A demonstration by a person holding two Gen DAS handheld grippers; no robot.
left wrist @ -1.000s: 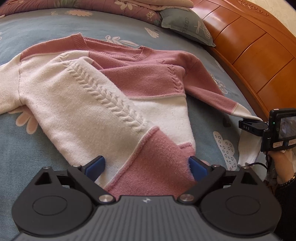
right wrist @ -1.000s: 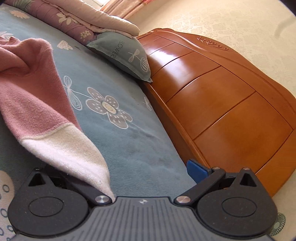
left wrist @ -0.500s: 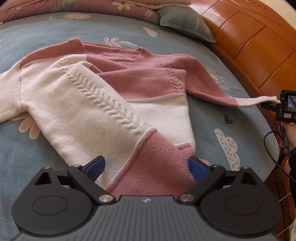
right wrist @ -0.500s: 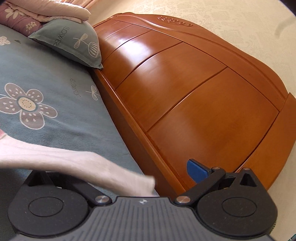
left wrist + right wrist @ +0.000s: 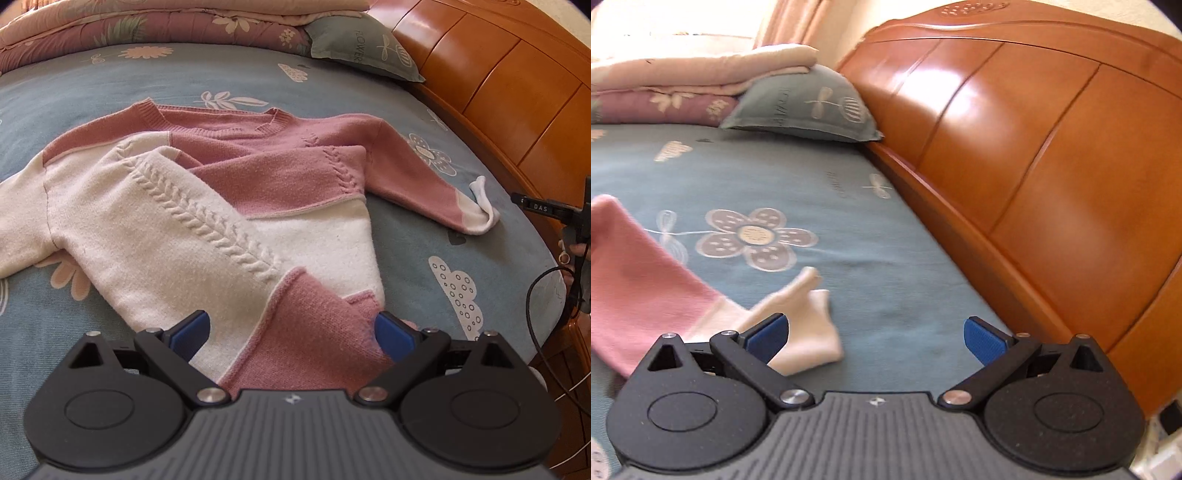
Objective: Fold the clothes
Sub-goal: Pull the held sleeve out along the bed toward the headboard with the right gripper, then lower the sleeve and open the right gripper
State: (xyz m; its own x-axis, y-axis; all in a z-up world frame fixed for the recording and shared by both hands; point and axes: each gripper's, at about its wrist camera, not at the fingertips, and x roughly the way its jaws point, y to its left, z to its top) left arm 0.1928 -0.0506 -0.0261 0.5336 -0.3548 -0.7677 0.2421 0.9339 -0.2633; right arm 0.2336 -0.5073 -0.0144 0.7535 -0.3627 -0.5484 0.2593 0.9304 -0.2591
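L wrist view: my left gripper [image 5: 291, 328] is wide open, low over the hem end of the sweater [image 5: 207, 221], w/ the pink hem flap [image 5: 314, 325] lying between the blue pads, nothing pinched. Sweater lies on the blue bedspread [image 5: 424, 240], body half-folded: the cream cable panel is doubled over the pink chest, hem corner turned up. Right sleeve runs out toward the headboard [image 5: 517, 92], its cream cuff [image 5: 480, 210] crumpled and curled back on itself. Risk here: if I close on the hem now I prob. catch only the top flap, not both layers, so the lower layer drags and the fold skews. Also the cable from my other tool [image 5: 543, 210] hangs at bed edge; could snag. R wrist view: my right gripper [image 5: 875, 332] is wide open too, holding nothing; cuff [image 5: 809, 325] lies just beside the left pad [image 5: 764, 334], touching or nearly, can't tell. Frame is blurred. Risk: cuff is bunched, so a grab takes a wad and the sleeve folds in twisted; pad could also nip bedspread w/ it. Sleeve sits near the bed edge by the headboard, so a sloppy pull may slide it off.
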